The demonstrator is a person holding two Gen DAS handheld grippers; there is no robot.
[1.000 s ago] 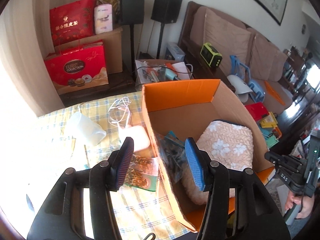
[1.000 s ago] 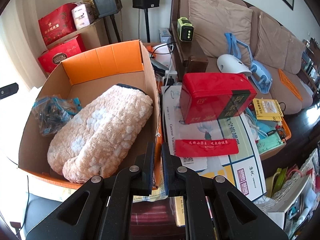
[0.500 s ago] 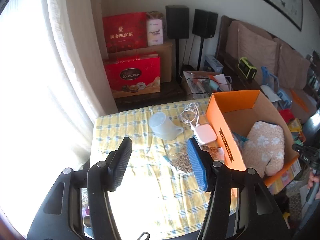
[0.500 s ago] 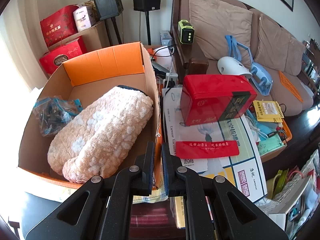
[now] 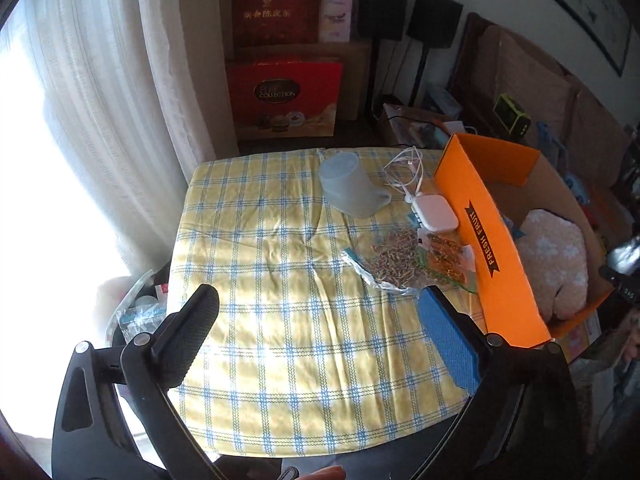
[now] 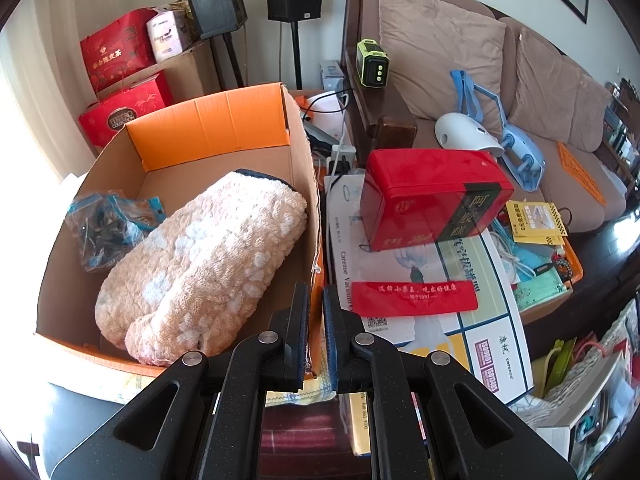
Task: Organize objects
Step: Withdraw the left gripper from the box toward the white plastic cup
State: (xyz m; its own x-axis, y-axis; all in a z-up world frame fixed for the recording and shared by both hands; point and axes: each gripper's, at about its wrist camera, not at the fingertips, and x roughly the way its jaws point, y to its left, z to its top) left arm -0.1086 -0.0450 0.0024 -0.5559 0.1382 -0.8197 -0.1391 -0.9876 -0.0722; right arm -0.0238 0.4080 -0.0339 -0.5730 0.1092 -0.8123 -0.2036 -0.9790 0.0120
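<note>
An orange cardboard box [image 5: 492,240] stands at the right edge of a checked tablecloth [image 5: 280,280]. It holds a fluffy pink mitt [image 6: 200,264] and a blue-edged bag of dark parts [image 6: 104,232]. On the cloth lie a clear bag of small pieces [image 5: 394,262], a snack packet [image 5: 448,258], a white charger [image 5: 436,213] with cable and a translucent cup [image 5: 352,190]. My left gripper [image 5: 320,334] is open and empty, high above the cloth. My right gripper [image 6: 315,336] is shut on the box's side wall [image 6: 310,216].
Red gift boxes [image 5: 284,96] and speakers [image 5: 382,12] stand behind the table by a curtain [image 5: 100,100]. Right of the box are a red tin [image 6: 432,196], papers and a sofa [image 6: 480,60] with clutter.
My left gripper has pulled up and back from the box, so the whole tablecloth now shows. The right gripper has stayed put on the box wall.
</note>
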